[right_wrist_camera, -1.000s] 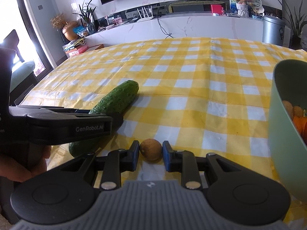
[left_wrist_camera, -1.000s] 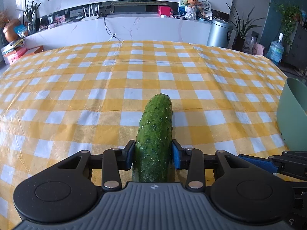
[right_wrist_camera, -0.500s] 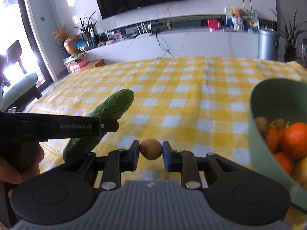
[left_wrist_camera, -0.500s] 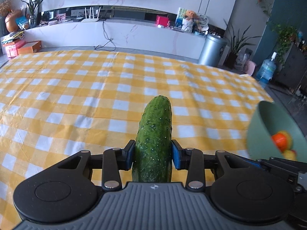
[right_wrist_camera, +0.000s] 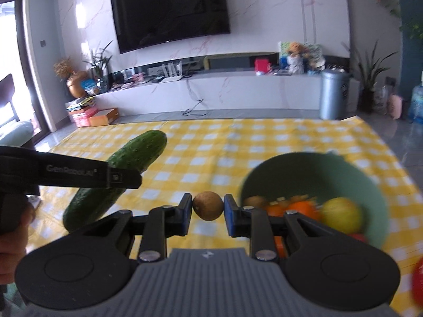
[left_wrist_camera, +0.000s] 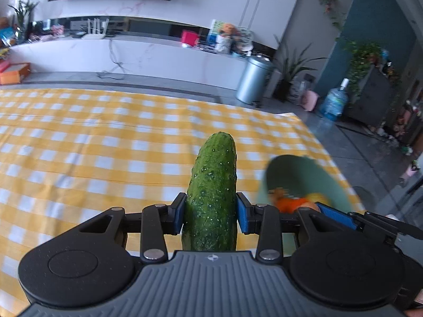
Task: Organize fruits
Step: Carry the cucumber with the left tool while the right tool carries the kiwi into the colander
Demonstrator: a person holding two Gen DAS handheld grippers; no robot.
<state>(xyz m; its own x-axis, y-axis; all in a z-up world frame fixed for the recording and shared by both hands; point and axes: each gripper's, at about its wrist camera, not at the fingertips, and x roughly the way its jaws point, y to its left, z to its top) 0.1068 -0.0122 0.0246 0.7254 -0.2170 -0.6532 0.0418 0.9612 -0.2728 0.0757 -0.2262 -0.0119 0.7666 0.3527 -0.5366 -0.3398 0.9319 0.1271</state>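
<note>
Our left gripper (left_wrist_camera: 210, 215) clamps one cucumber (left_wrist_camera: 212, 190), which juts forward past its fingers; our right gripper (right_wrist_camera: 207, 215) pinches one small brown round fruit (right_wrist_camera: 207, 205). Below both lies a table under a yellow-and-white checked cloth (left_wrist_camera: 87, 155). Just ahead and right of the right gripper sits one green bowl (right_wrist_camera: 351, 177), blurred, holding oranges (right_wrist_camera: 301, 208) we cannot count and one yellow fruit (right_wrist_camera: 342, 214). Beyond the table we see a grey floor, a long white cabinet (right_wrist_camera: 238, 92), one metal bin (right_wrist_camera: 333, 93) and a wall television (right_wrist_camera: 171, 13). A red shape (right_wrist_camera: 417, 288) at the right edge is cut off.
</note>
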